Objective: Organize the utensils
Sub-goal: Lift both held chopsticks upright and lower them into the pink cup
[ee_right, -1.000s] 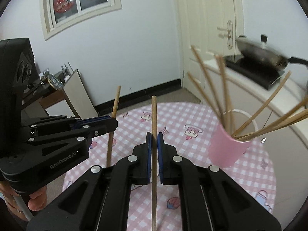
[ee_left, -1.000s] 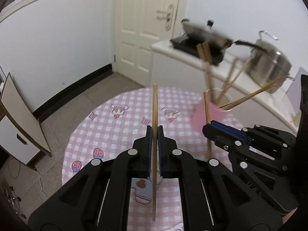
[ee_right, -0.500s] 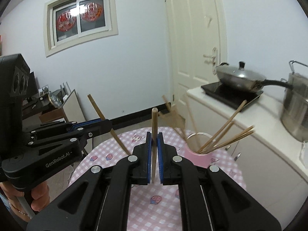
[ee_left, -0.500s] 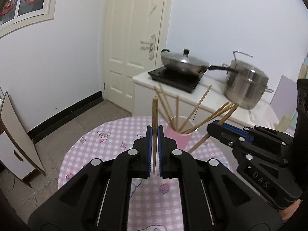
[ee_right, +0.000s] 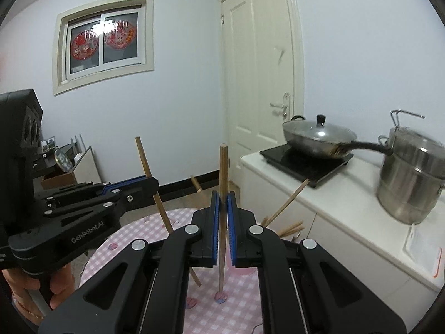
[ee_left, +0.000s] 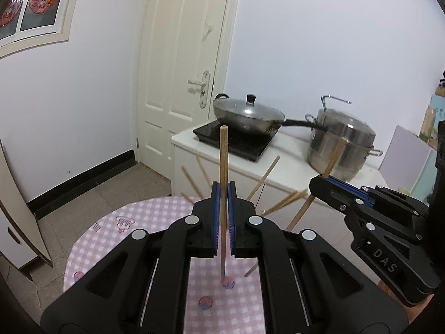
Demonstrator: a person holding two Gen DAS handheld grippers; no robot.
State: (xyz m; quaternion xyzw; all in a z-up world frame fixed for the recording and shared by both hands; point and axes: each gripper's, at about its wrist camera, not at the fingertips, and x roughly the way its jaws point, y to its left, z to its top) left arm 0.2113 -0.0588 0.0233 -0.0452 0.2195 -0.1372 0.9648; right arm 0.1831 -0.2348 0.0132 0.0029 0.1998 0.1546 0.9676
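My left gripper (ee_left: 222, 192) is shut on a wooden chopstick (ee_left: 224, 161) held upright; it also shows at the left of the right wrist view (ee_right: 150, 183). My right gripper (ee_right: 222, 199) is shut on a second upright chopstick (ee_right: 222, 172); it shows at the right of the left wrist view (ee_left: 319, 182). The pink cup (ee_right: 242, 270) is mostly hidden behind the fingers. Several chopsticks (ee_left: 267, 175) fan out of it above the pink checked table (ee_left: 122, 222).
A white counter (ee_right: 333, 203) stands behind the table with an induction hob, a lidded wok (ee_right: 317, 136) and a steel pot (ee_right: 411, 175). A white door (ee_right: 258, 83) is beyond. A cabinet (ee_left: 14, 211) stands at the left.
Both grippers have tilted up and back with their chopsticks still held. The cup has dropped behind the fingers, and the counter and door fill more of both views.
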